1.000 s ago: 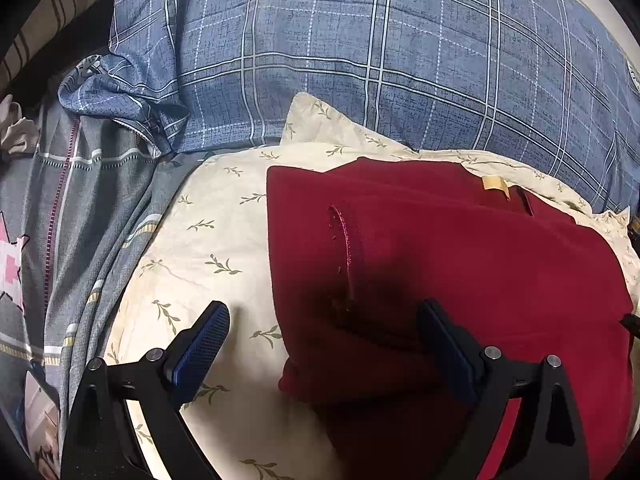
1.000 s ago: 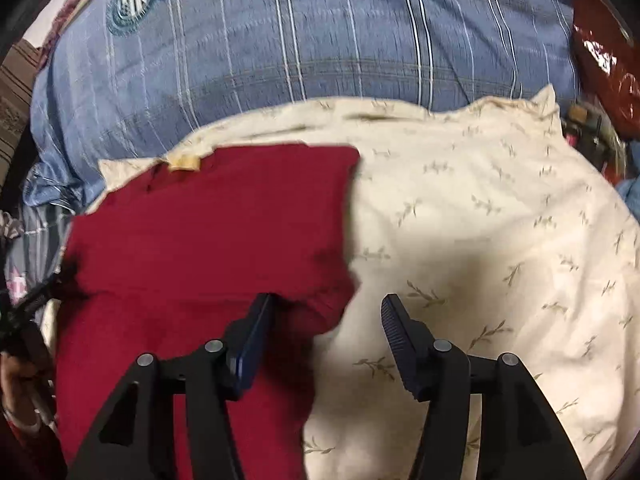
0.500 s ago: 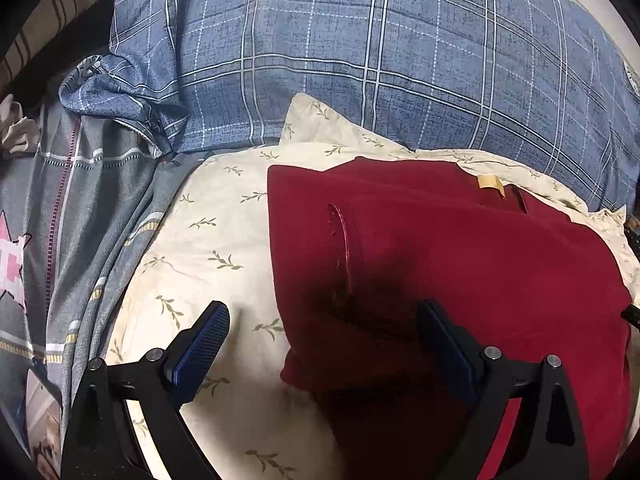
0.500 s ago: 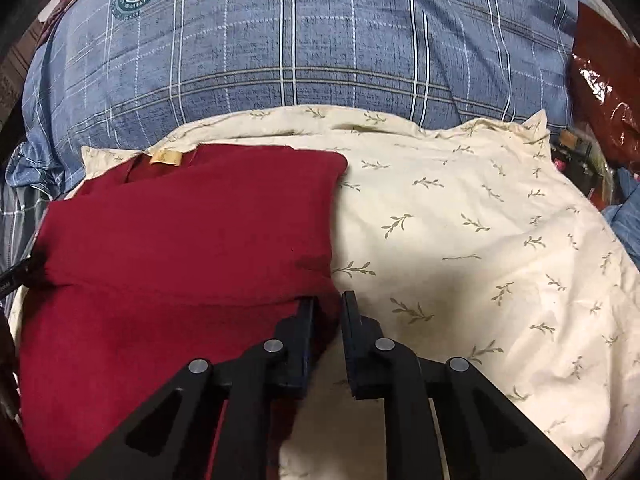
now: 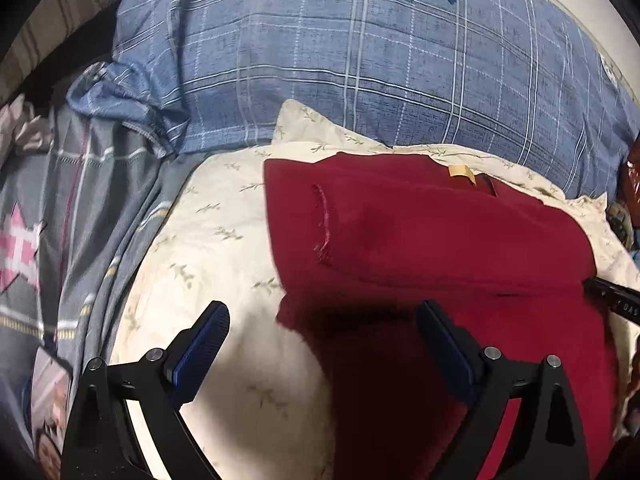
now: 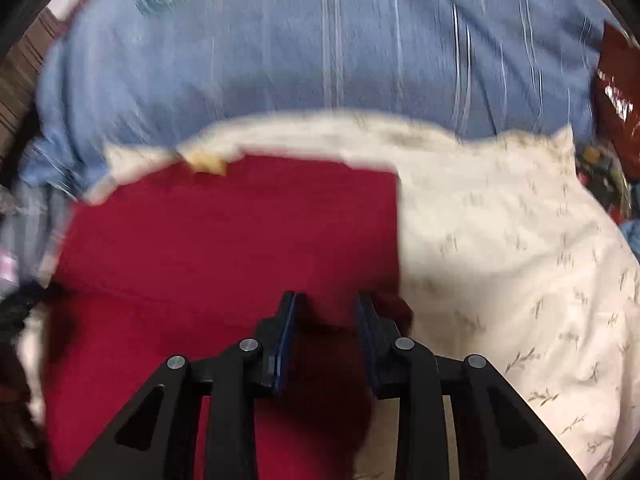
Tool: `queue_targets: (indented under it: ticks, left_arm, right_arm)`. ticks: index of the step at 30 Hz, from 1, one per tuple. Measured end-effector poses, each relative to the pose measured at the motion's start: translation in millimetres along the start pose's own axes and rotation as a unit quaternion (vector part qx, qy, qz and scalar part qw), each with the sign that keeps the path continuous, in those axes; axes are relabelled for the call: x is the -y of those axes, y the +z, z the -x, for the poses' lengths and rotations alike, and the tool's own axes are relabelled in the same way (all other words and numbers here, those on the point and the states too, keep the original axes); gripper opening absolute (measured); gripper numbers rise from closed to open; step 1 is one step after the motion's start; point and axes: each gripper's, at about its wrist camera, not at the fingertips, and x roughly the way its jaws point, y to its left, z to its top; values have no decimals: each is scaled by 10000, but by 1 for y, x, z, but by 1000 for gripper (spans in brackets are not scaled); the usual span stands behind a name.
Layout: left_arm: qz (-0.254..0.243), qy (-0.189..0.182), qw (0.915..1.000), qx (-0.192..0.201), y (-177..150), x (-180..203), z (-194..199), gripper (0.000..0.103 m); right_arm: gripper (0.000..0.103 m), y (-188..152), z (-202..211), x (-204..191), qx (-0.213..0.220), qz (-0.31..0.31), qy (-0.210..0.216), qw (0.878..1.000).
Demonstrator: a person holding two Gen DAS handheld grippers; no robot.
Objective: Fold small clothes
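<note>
A dark red garment point(image 5: 432, 240) lies folded on a cream leaf-print pillow point(image 5: 208, 248), with a tan label point(image 5: 462, 172) at its far edge. My left gripper point(image 5: 322, 334) is wide open and empty, straddling the garment's near left corner. In the blurred right wrist view the garment point(image 6: 240, 240) fills the left half. My right gripper point(image 6: 326, 316) is over its right edge with the jaws narrowly apart and red cloth between them; the blur hides whether they pinch it. The right gripper's tip point(image 5: 612, 296) shows at the garment's right edge.
A blue plaid pillow point(image 5: 360, 72) lies behind the cream one, also in the right wrist view point(image 6: 320, 52). Grey patterned bedding point(image 5: 72, 208) is on the left. A shiny red bag point(image 6: 616, 92) and clutter sit at the far right.
My right gripper shut near the garment's right edge, then its jaws parted slightly as it moved left over the cloth. My left gripper stayed open and drew back a little.
</note>
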Motion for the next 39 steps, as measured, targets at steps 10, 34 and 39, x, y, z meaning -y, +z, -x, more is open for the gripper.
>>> queue_targets:
  ticks: [10,34,39]
  left_arm:
    - [-72,57,10000,-11,-30,4,48,95]
    - [-364,-333,9976,-491,-118,6,143,95]
    - [-217,-495,9961,-700,-134,-3,147,95]
  right_arm:
    - [52,-37,69,11,294,-122,494,9983]
    - [7,-142,93,27,-20,-286,793,9964]
    - [39,-159,113,34,-40,-387,1178,9923]
